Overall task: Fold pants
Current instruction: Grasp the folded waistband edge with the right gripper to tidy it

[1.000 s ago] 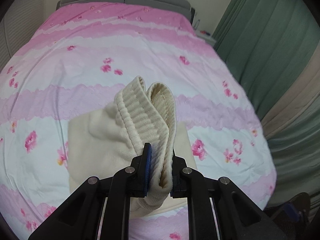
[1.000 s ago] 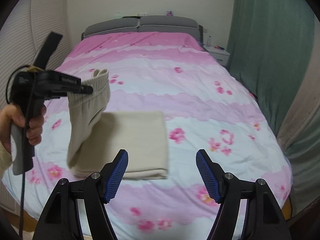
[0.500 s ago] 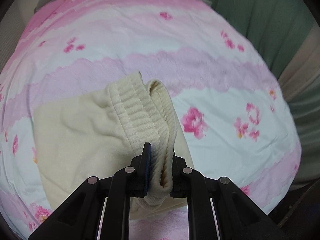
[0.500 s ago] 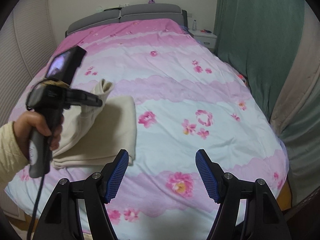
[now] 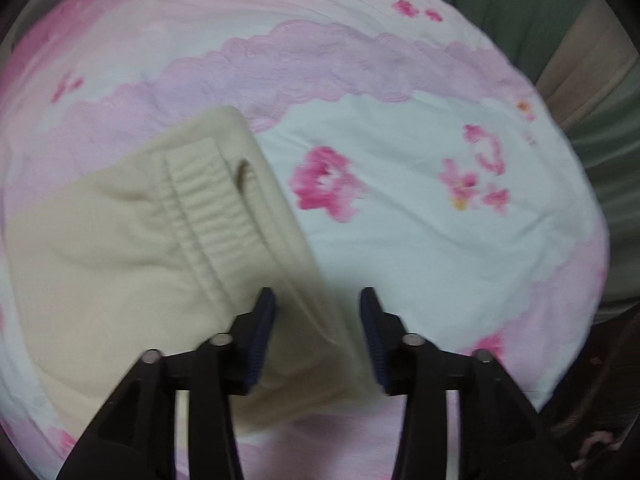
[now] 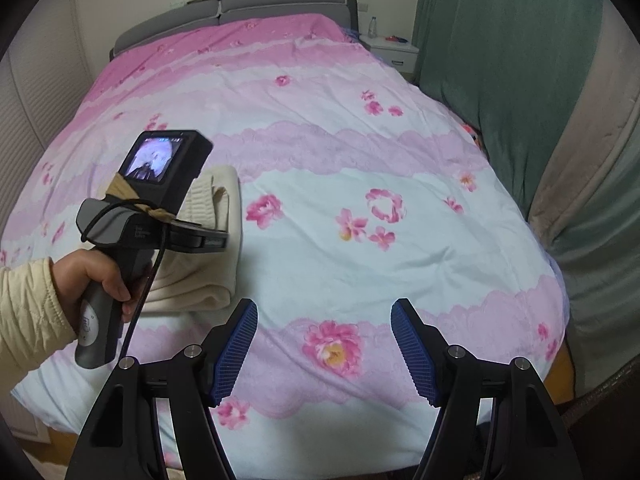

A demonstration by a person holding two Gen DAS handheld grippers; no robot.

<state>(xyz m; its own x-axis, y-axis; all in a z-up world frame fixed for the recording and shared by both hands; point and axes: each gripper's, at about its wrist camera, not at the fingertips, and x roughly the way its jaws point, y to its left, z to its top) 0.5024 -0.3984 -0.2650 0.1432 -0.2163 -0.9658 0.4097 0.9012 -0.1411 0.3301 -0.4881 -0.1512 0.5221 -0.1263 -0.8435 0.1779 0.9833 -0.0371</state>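
The cream pants (image 5: pixel 140 248) lie folded in a flat stack on the pink flowered quilt (image 5: pixel 420 240), the ribbed waistband (image 5: pixel 208 208) on top along the right edge. My left gripper (image 5: pixel 316 308) points steeply down over that edge. Its jaws are opening, the cloth lies loose beneath and between them, and the pads do not press on it. From the right wrist view the pants (image 6: pixel 226 216) sit at the left of the bed under the left tool, held by a hand (image 6: pixel 100 276) in a cream sleeve. My right gripper (image 6: pixel 324 316) hovers open over the quilt's near edge, holding nothing.
The quilt (image 6: pixel 360 152) covers the whole bed up to a grey headboard (image 6: pixel 240 4). A green curtain (image 6: pixel 500 60) hangs along the right side, with a white nightstand (image 6: pixel 390 46) beyond it. The bed's foot edge runs just below my right gripper.
The left gripper carried the waistband down and across onto the folded stack, then let go as its jaws parted. The right gripper shifted right and a little lower, staying open.
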